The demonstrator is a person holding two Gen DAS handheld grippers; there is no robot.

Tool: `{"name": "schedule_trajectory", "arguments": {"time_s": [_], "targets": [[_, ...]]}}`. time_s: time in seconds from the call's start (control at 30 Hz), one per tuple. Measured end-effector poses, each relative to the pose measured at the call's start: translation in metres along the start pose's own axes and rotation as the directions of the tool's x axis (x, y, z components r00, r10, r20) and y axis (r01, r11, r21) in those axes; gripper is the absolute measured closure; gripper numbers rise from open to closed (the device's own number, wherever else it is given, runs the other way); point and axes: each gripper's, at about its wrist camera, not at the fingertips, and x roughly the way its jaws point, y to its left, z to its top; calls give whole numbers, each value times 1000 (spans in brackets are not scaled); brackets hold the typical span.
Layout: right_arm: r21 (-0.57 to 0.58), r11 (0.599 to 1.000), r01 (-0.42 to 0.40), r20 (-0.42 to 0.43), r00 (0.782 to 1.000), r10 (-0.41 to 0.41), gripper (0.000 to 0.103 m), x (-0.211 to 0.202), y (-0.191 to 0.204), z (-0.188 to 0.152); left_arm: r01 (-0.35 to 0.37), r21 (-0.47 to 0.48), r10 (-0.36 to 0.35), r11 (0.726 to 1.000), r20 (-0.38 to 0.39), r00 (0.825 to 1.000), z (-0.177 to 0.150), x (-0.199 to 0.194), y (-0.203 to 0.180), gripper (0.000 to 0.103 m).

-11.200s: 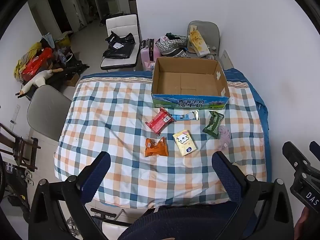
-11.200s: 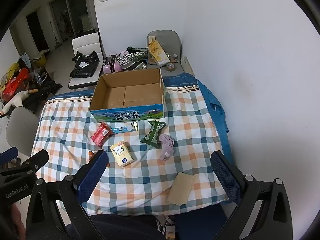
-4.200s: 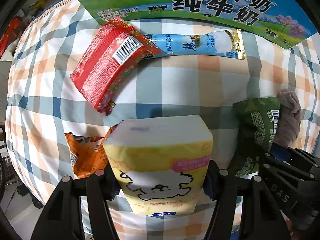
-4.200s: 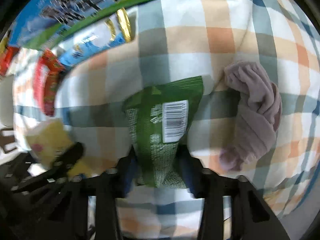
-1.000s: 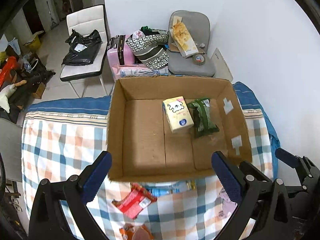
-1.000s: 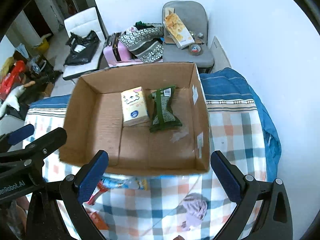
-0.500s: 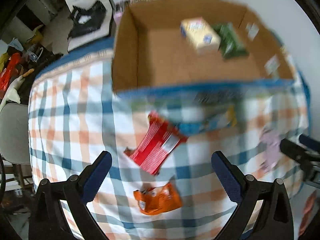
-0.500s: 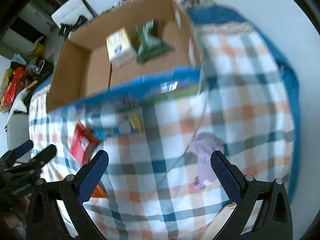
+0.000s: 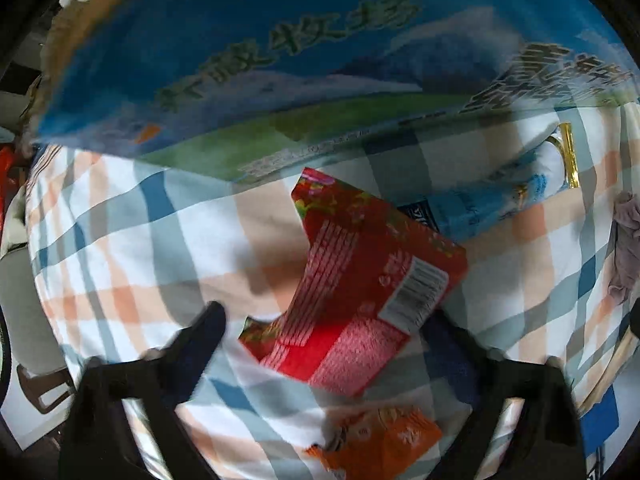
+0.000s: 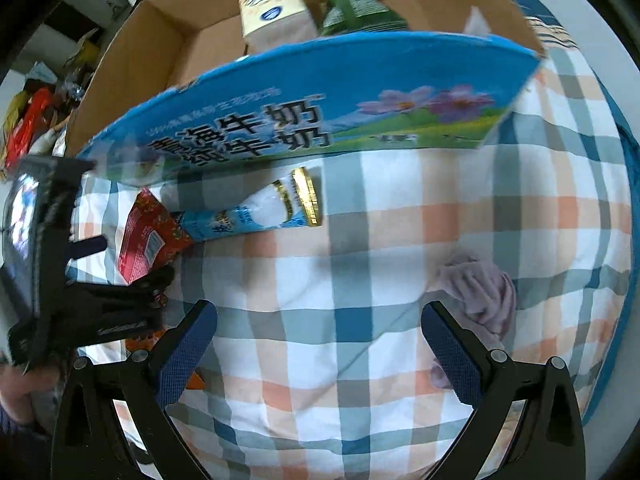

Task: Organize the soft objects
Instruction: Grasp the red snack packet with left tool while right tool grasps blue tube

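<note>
My left gripper is open and low over the checked cloth, its fingers on either side of the near end of a red snack packet. That packet also shows in the right wrist view, with the left gripper at it. A blue-and-white tube packet lies in front of the cardboard box. The box holds a yellow tissue pack and a green packet. My right gripper is open and empty above the cloth. A mauve sock lies just right of it.
An orange packet lies under my left gripper near the table's front edge. The box's printed front wall stands close ahead. Chairs and bags are on the floor at the far left.
Both grippers have dropped from above the box down to the cloth in front of it. My left gripper now straddles the red packet; the right one has come down beside the sock.
</note>
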Motion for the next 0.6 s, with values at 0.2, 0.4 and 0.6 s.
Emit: {"name": "schedule_trajectory", "arguments": {"time_s": [0.2,0.4,0.6], "targets": [[-229,973,13,35,999,-6,0,6,36,13,90,-123,-90,988,5,996,-21,-6,17,50],[-608,774,178,140,983,-116,1,28,93,10,111,-308,-108,945,25,994,-65,-6,46,52],[-795,558,239,160,969,-187,12,62,132,8,147,-383,-146,912,30,989,-86,4,56,52]]}}
